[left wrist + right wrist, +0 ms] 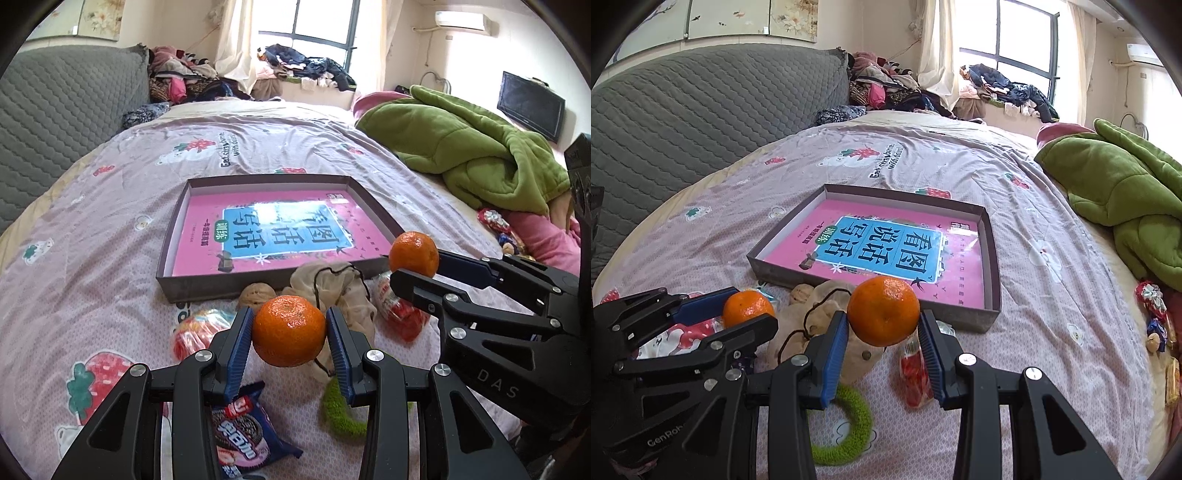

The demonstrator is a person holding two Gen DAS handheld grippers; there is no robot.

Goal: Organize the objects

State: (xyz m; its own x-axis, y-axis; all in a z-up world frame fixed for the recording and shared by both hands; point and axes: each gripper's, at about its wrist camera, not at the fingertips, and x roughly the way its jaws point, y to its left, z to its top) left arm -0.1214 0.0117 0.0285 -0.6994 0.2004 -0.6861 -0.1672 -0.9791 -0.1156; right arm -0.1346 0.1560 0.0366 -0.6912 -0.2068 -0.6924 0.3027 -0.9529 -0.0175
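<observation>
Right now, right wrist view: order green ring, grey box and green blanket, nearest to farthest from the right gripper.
From the right gripper, which holds an orange:
1. Green ring, just below its jaws, slightly left.
2. Grey box, ahead at centre, pink book inside.
3. Green blanket, far right on the bed.

Left gripper (289,334): matte black moulded linkage arms with triangular cut-outs, joined by round silver screw heads. Each finger carries a blue ribbed pad (240,347). The side of its housing, seen from the right wrist camera, bears pale "GenRob" lettering, cut off by the frame.

Right gripper (882,334): identical black construction, silver screws and blue ribbed pads (834,354). Its housing is marked "DAS".
</observation>
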